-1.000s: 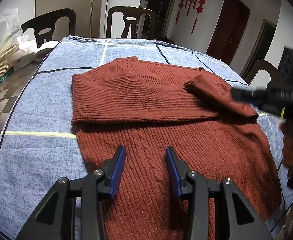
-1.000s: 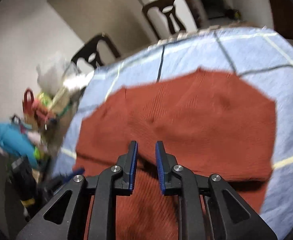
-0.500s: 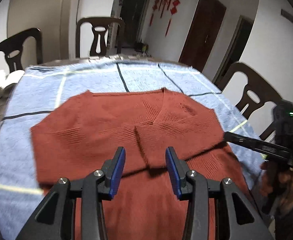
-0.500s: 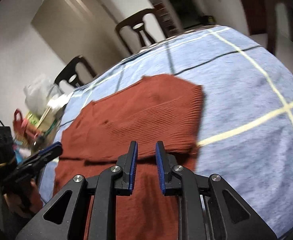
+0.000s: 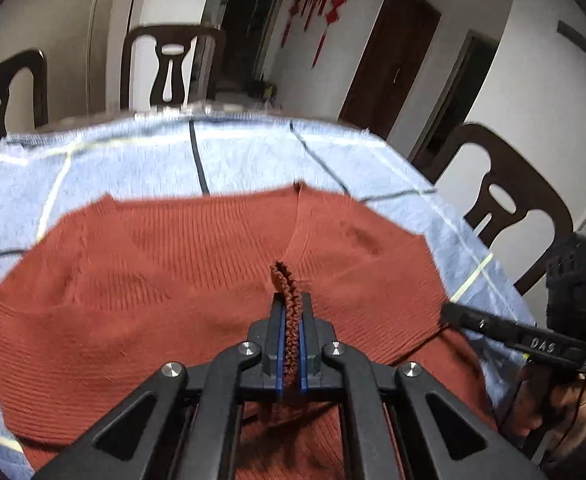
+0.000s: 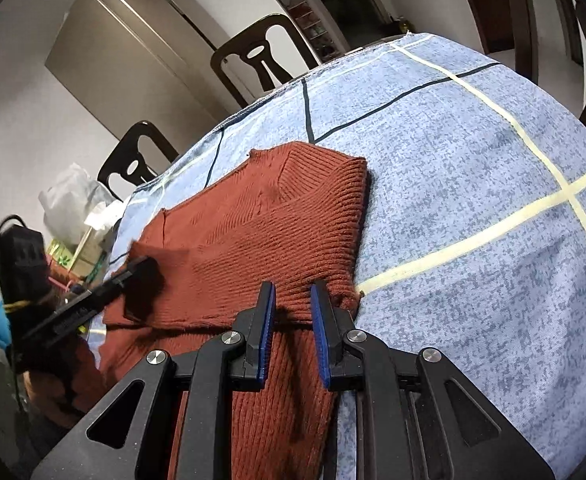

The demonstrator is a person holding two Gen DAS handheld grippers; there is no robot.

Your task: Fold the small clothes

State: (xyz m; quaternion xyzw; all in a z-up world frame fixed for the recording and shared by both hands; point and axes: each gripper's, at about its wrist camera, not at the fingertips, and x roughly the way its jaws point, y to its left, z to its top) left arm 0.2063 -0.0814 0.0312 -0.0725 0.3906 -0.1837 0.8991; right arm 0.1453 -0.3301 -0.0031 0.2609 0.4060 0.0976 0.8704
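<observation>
A ridge of the soft, limp rust-red sweater (image 5: 173, 280), spread on the desk (image 6: 473, 152), is clamped in the left tongs (image 5: 291, 332), while the right tongs (image 6: 293, 320) stand apart, seemingly empty, over its folded edge.

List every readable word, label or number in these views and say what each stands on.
"DAS": pale letters on the black body of the right gripper, seen from the left wrist camera.
Small sticker at that gripper's handle end: too small to read.
Green-printed cardboard box beside the table: print blurred, unreadable.
</observation>
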